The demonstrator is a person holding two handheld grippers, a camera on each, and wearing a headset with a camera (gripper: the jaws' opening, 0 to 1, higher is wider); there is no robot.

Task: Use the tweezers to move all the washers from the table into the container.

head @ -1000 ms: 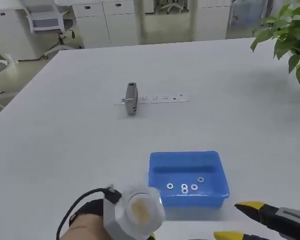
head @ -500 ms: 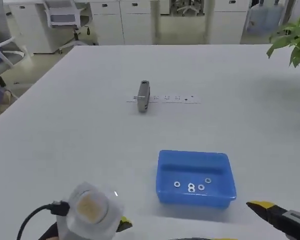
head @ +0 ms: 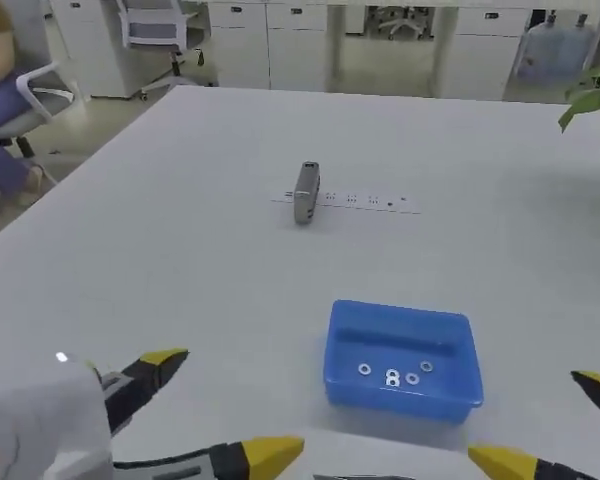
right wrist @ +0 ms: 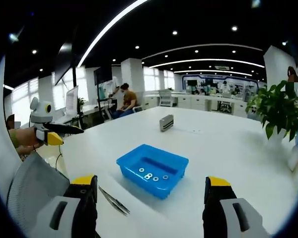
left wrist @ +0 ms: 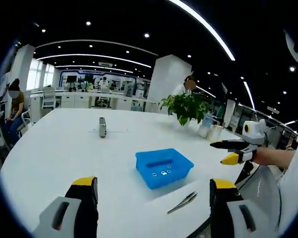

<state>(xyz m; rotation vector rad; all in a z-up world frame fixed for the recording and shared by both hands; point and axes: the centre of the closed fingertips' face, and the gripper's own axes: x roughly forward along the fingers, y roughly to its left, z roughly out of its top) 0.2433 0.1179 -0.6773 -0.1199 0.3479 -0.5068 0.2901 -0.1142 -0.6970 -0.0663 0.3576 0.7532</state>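
Observation:
A blue container (head: pixel 400 330) sits on the white table near its front edge, with several washers (head: pixel 392 377) inside. My left gripper (head: pixel 218 405) is to its lower left, open and holding nothing. My right gripper (head: pixel 550 424) is to its lower right, also open and holding nothing. In the left gripper view, my left gripper (left wrist: pixel 152 182) points at the container (left wrist: pixel 181 159), its washers (left wrist: pixel 159 173), and the tweezers (left wrist: pixel 183 202) lying flat on the table in front. In the right gripper view, my right gripper (right wrist: pixel 151 179) faces the container (right wrist: pixel 134 162) and the tweezers (right wrist: pixel 114 201).
A grey block (head: pixel 307 192) lies on a white power strip (head: pixel 365 200) at mid-table. A potted plant (head: pixel 595 105) stands at the table's far right. Office chairs (head: pixel 150 30) and a seated person (head: pixel 0 60) are beyond the far left edge.
The head camera has shifted. My left gripper has moved left, away from the container's front corner, and its open yellow-tipped jaws now show. The container and washers have not moved.

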